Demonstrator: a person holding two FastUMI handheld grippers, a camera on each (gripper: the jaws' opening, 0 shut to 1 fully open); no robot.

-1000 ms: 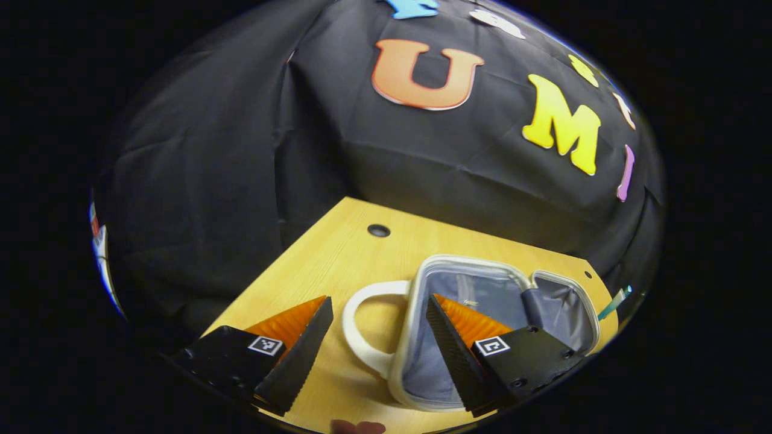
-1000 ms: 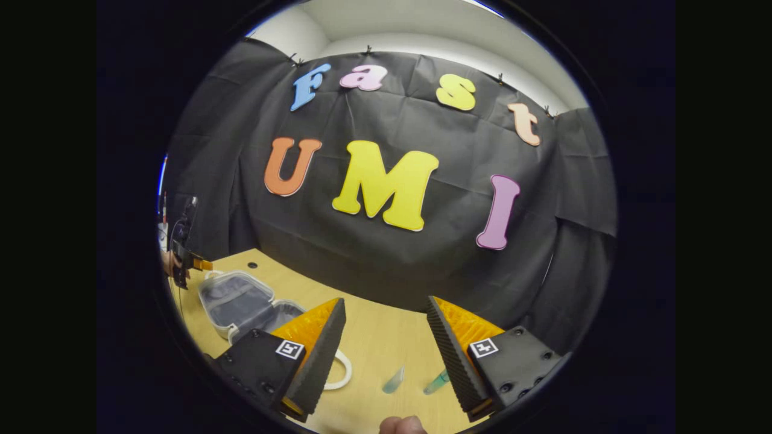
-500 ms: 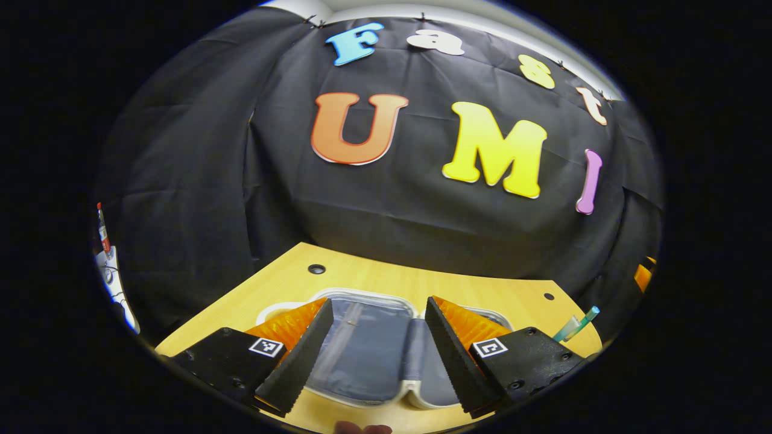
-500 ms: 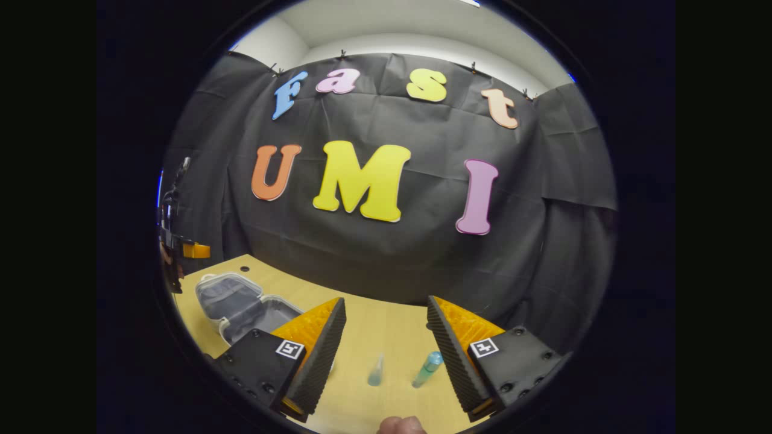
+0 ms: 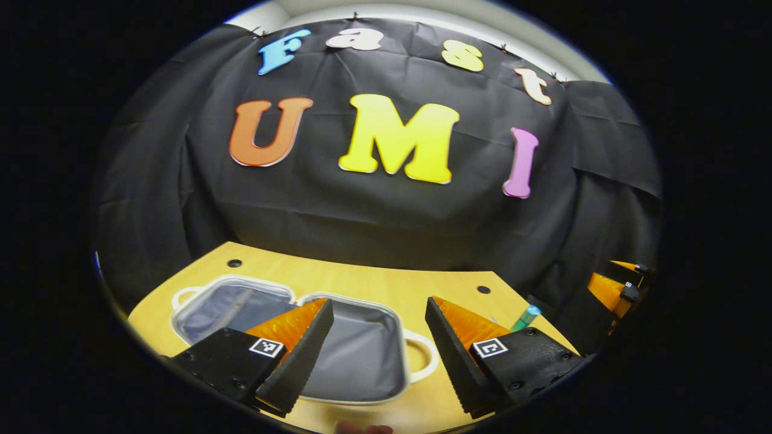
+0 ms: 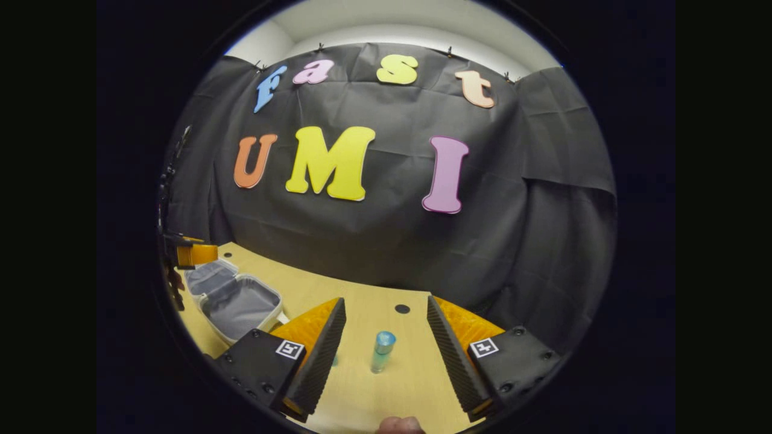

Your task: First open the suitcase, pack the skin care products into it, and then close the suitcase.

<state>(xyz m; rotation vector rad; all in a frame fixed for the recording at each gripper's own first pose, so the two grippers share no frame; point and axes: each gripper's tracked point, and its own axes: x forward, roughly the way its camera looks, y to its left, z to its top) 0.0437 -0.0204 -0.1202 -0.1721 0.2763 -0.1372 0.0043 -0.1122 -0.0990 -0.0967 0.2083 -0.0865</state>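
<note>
The small suitcase point(image 5: 362, 352) lies open on the wooden table point(image 5: 374, 280), its two grey-lined halves side by side and a white handle point(image 5: 425, 361) at its right end. My left gripper point(image 5: 379, 299) hovers open over the right half, holding nothing. A teal skin care bottle point(image 5: 526, 317) shows beyond its right finger. In the right gripper view that bottle point(image 6: 382, 351) lies on the table between the fingers of my open right gripper point(image 6: 385, 300), untouched. A second small item point(image 6: 333, 360) peeks out beside the left finger. The suitcase point(image 6: 238, 304) sits far left there.
The table has round cable holes point(image 5: 234, 263) point(image 6: 402, 308) near its back edge. The black cloth wall stands close behind it. The right gripper point(image 5: 615, 283) appears at the right edge of the left gripper view, and the left gripper point(image 6: 190, 253) above the suitcase in the right gripper view.
Both views have swung right. The suitcase has slid left in the left gripper view. The teal bottle has come to sit between the right gripper's fingers. Both grippers stay open.
</note>
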